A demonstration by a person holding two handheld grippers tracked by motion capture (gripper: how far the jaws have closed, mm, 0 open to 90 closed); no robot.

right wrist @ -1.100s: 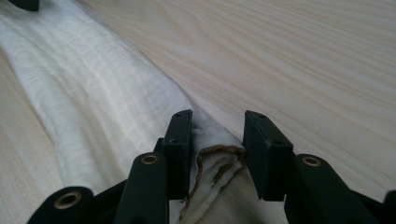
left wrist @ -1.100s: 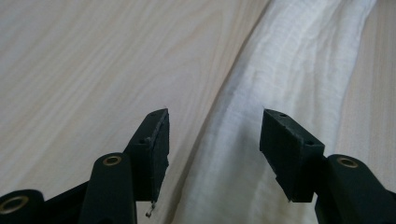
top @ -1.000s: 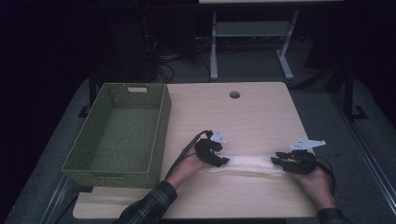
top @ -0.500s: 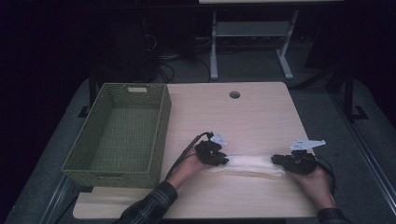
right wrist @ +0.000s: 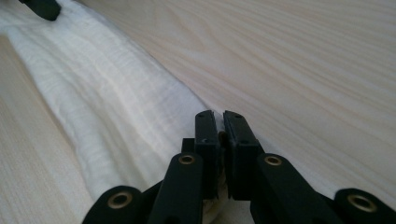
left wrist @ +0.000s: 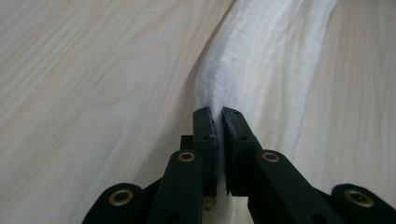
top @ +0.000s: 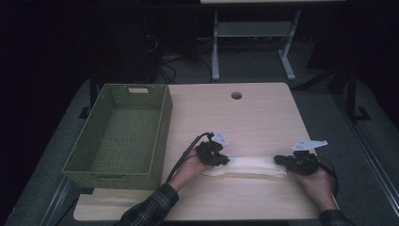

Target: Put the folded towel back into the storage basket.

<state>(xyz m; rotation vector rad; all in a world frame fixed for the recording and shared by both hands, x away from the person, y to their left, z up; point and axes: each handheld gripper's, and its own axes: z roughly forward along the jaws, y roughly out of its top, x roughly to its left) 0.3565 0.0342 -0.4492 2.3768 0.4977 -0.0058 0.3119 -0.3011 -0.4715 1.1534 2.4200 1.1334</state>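
Observation:
A white cloth [top: 249,166] lies stretched in a long band across the near part of the wooden table [top: 244,117]. My left gripper [top: 219,159] is shut on the cloth's left end; in the left gripper view the cloth [left wrist: 261,60] runs away from the pinched jaws of that gripper [left wrist: 218,113]. My right gripper [top: 283,161] is shut on the cloth's right end, and in the right gripper view the cloth [right wrist: 107,112] stretches from its closed tips [right wrist: 218,115] up to the far left, where the other gripper's black tip [right wrist: 43,7] shows.
A green woven basket [top: 75,164] with nothing in it stands on the table's left side. A round cable hole [top: 236,95] sits near the far edge. Beyond the table stands a metal frame [top: 254,35] on dark floor.
Both grippers have stayed almost where they were, holding the cloth stretched between them; the left one has shifted very slightly.

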